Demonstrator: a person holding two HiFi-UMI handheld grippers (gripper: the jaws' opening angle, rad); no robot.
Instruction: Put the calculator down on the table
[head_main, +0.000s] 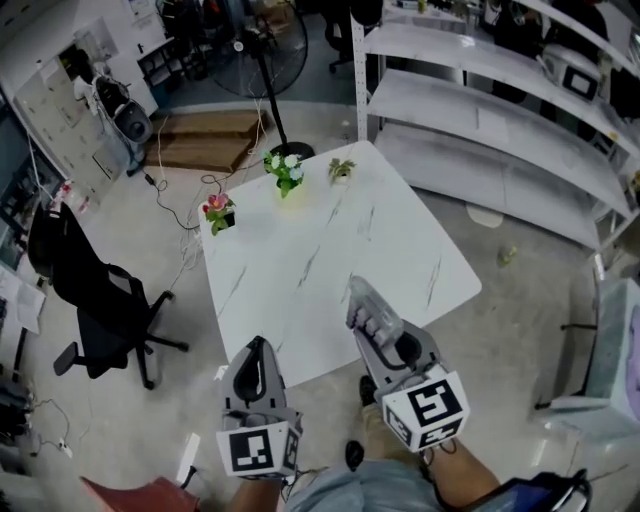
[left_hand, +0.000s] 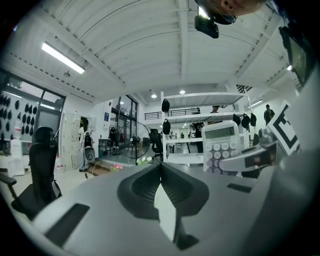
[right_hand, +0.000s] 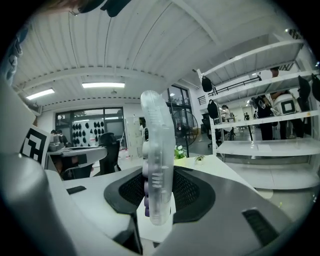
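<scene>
A pale, see-through calculator (head_main: 366, 308) is clamped in my right gripper (head_main: 372, 325), over the near edge of the white marble table (head_main: 300, 260). In the right gripper view the calculator (right_hand: 156, 150) stands edge-on and upright between the two jaws of the right gripper (right_hand: 158, 197), its purple keys facing left. My left gripper (head_main: 256, 352) hovers to its left at the table's near edge, shut and holding nothing. In the left gripper view the left gripper (left_hand: 161, 166) has its jaws together, and the calculator (left_hand: 222, 146) shows its screen and keys at the right.
Three small flower pots stand at the table's far side: white blooms (head_main: 285, 170), pink blooms (head_main: 218, 212) and a green sprig (head_main: 341, 170). A black office chair (head_main: 95, 300) stands left of the table, white shelving (head_main: 500, 130) to the right and a standing fan (head_main: 265, 60) behind.
</scene>
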